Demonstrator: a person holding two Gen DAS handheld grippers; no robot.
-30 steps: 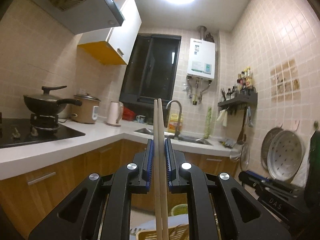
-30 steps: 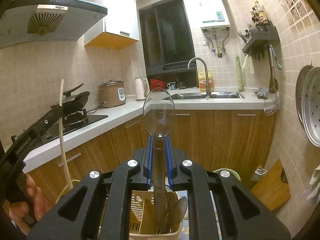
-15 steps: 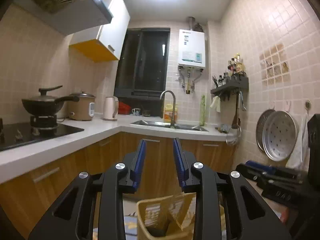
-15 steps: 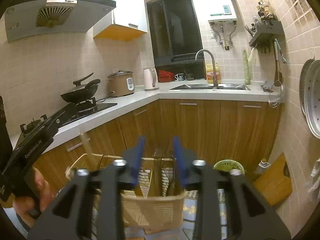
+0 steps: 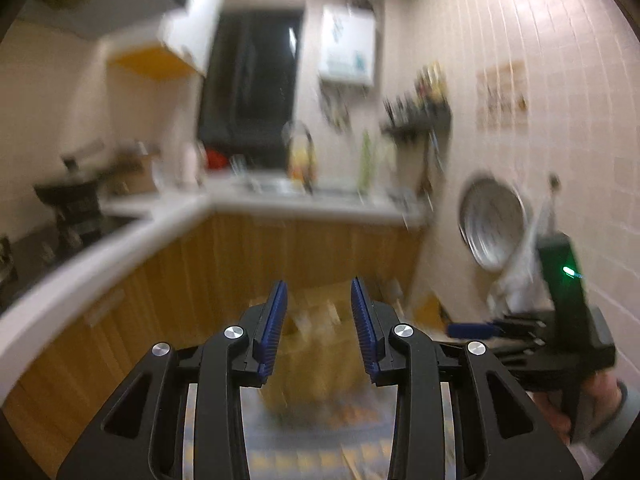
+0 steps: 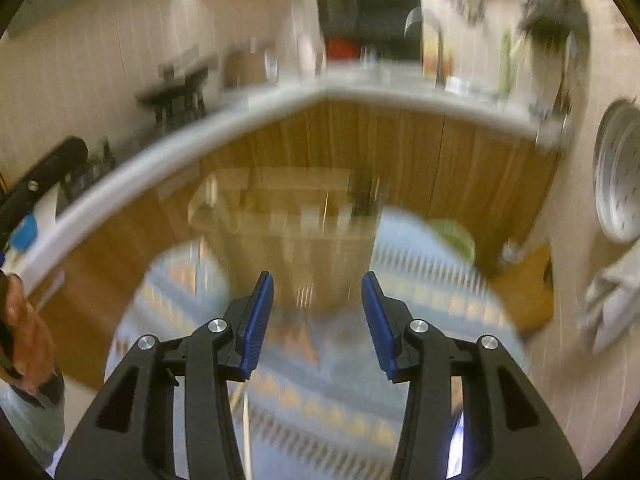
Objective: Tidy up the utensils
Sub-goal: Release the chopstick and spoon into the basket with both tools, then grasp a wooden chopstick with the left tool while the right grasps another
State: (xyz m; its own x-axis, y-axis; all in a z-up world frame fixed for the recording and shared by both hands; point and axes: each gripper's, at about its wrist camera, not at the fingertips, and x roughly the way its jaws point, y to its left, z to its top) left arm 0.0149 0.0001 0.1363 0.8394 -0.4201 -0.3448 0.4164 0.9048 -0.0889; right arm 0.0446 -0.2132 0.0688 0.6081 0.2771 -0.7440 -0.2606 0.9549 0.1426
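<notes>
My left hand-held gripper (image 5: 319, 320) sits at the bottom centre of its view with its jaws opening and nothing between the blue pads (image 5: 273, 322). My right hand-held gripper (image 6: 317, 320) is spread too, and it is just as empty.

The utensil basket (image 6: 288, 232) stands in the middle of the right view, on the patterned tabletop (image 6: 420, 288), just ahead of the right fingertips. In the left view it is only a tan smear behind the pads (image 5: 320, 344). I can make out dark handles (image 6: 366, 198) sticking up at its upper right corner, but I cannot tell which utensils they are or which compartment they stand in.

Both views are heavily smeared, and that is my main worry. With so little detail, I could misjudge where the basket rim is, clip it with a finger and tip the light basket over, spilling what is already sorted.

The 2 hand-held grippers are also close. The right one shows at the right edge of the left view (image 5: 500, 326), and the left one at the left edge of the right view (image 6: 44, 168). If I reach for the same spot with both, they could knock together.

At the bottom of the right view a pale stick (image 6: 245, 412) seems to lie on the tabletop. I could sweep it off the edge if I drop low without looking.
</notes>
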